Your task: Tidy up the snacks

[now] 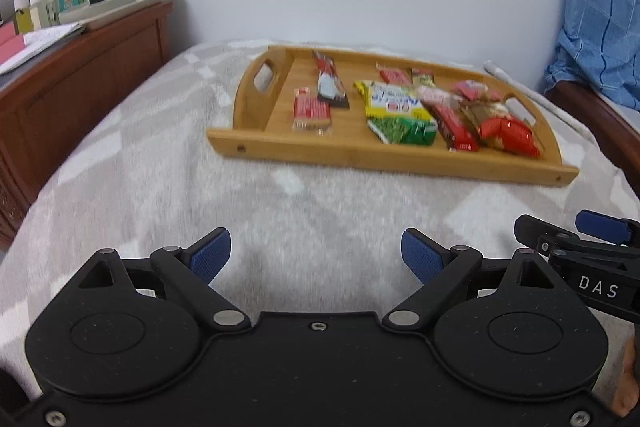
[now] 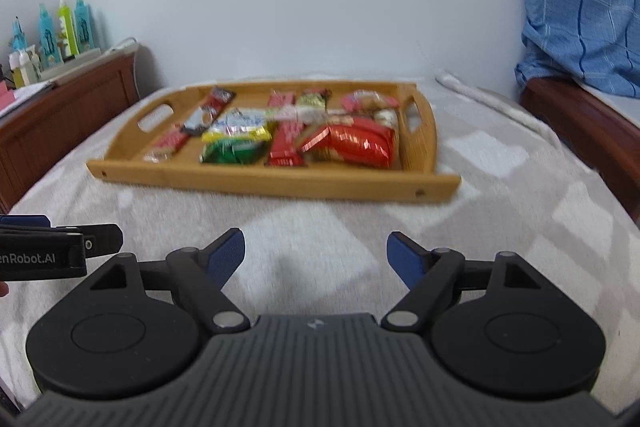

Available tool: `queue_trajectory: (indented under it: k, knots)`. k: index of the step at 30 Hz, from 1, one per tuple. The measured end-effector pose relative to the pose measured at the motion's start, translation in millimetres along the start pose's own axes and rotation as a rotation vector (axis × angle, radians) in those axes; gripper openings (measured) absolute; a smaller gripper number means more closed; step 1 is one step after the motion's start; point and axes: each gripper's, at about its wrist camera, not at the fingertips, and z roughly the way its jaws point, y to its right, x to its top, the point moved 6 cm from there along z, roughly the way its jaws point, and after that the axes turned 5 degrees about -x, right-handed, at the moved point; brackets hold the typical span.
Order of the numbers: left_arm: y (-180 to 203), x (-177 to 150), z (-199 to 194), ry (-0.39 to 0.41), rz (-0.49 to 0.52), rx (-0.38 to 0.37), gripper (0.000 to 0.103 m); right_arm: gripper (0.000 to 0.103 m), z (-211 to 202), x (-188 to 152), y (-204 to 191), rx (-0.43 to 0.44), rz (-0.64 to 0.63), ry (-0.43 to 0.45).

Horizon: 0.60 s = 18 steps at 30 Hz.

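- A wooden tray (image 1: 384, 157) with cut-out handles sat on the fuzzy grey blanket (image 1: 160, 187), ahead of me.
- Crinkly foil snack packets (image 2: 348, 143) lay inside it.
- My left gripper (image 1: 316, 255) and right gripper (image 2: 316, 259) were spread wide, holding nothing.

A bed covered by a grey-and-white checked fleece blanket (image 1: 132, 163) carries a curved bamboo tray with cut-out handles (image 1: 360, 157), lying well ahead of both open jaws.
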Motion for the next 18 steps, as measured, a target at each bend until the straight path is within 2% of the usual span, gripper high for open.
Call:
queue_trajectory:
  k: [13, 18]
  knots:
    - [2, -22, 13, -0.033, 0.033, 0.025, 0.093, 0.094, 8, -25, -5, -0.051, -0.051, -0.060]
    - [1, -26, 19, -0.045, 0.034, 0.033, 0.095, 0.100, 11, -28, -9, -0.063, -0.071, -0.058]
